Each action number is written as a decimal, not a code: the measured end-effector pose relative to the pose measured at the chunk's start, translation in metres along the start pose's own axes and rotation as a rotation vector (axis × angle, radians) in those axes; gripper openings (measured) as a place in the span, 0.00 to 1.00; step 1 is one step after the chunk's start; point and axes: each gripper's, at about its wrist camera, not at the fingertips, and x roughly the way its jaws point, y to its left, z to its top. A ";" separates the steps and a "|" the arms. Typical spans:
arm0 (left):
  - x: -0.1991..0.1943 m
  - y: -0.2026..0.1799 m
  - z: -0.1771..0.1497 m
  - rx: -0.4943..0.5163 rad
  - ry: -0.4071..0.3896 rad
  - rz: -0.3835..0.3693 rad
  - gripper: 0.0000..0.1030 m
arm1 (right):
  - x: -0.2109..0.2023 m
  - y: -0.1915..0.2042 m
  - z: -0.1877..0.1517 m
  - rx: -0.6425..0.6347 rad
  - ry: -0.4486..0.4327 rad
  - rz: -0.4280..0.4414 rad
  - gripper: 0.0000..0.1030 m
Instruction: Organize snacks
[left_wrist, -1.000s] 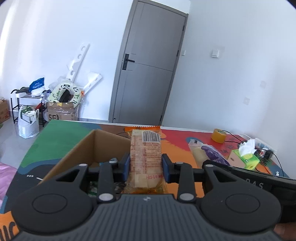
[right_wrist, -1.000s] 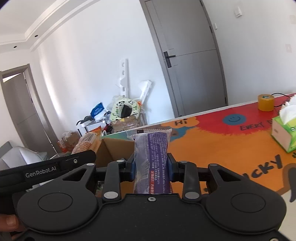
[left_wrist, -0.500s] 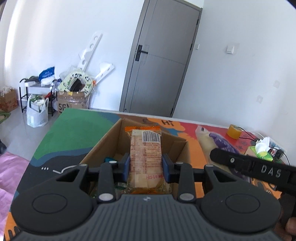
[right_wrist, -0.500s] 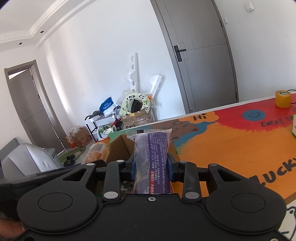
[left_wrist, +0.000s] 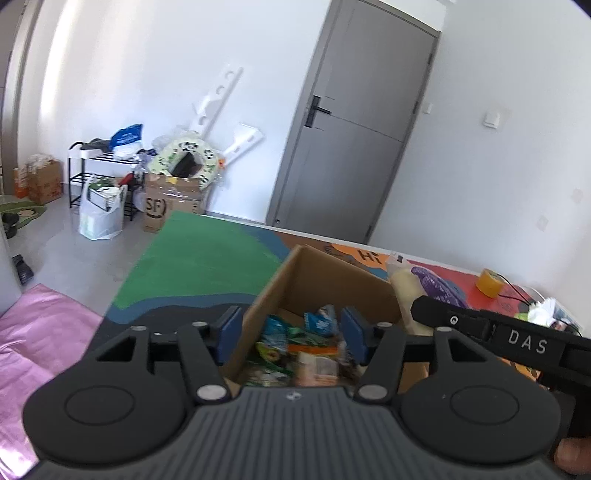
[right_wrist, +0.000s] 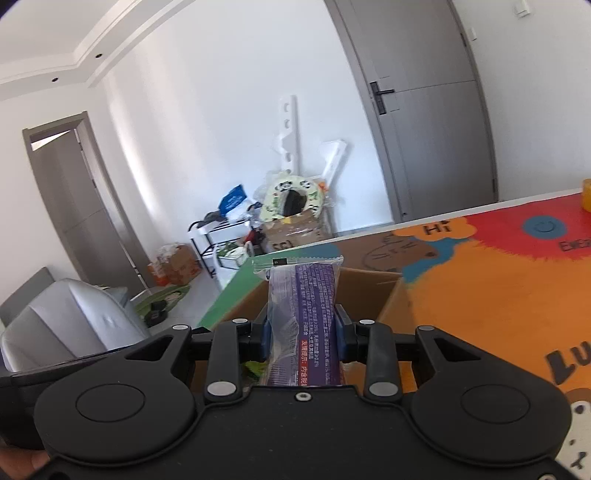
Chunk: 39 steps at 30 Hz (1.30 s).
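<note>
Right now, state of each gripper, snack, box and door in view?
Left gripper: open, jaws just been opening, nothing between them.
Right gripper: shut on purple-wrapped snack pack.
Brown cardboard box: open-topped, snack packets inside.
Orange-wrapped snack: lying in the box.
Grey door: closed.

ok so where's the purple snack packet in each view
Left wrist view: the purple snack packet sits right of centre, beside the cardboard box, ahead of the black DAS bar.
Right wrist view: it stands at bottom centre, clamped in the right gripper, over the box.
Shared landmark: the grey door.
</note>
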 end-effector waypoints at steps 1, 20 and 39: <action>-0.001 0.002 0.002 -0.006 -0.003 0.004 0.59 | 0.001 0.001 0.000 0.005 0.005 0.019 0.35; -0.011 -0.027 -0.003 0.035 -0.020 -0.034 0.71 | -0.053 -0.046 -0.004 0.073 -0.083 -0.097 0.96; -0.039 -0.047 -0.013 0.091 -0.002 -0.045 0.87 | -0.103 -0.077 -0.011 0.098 -0.074 -0.132 1.00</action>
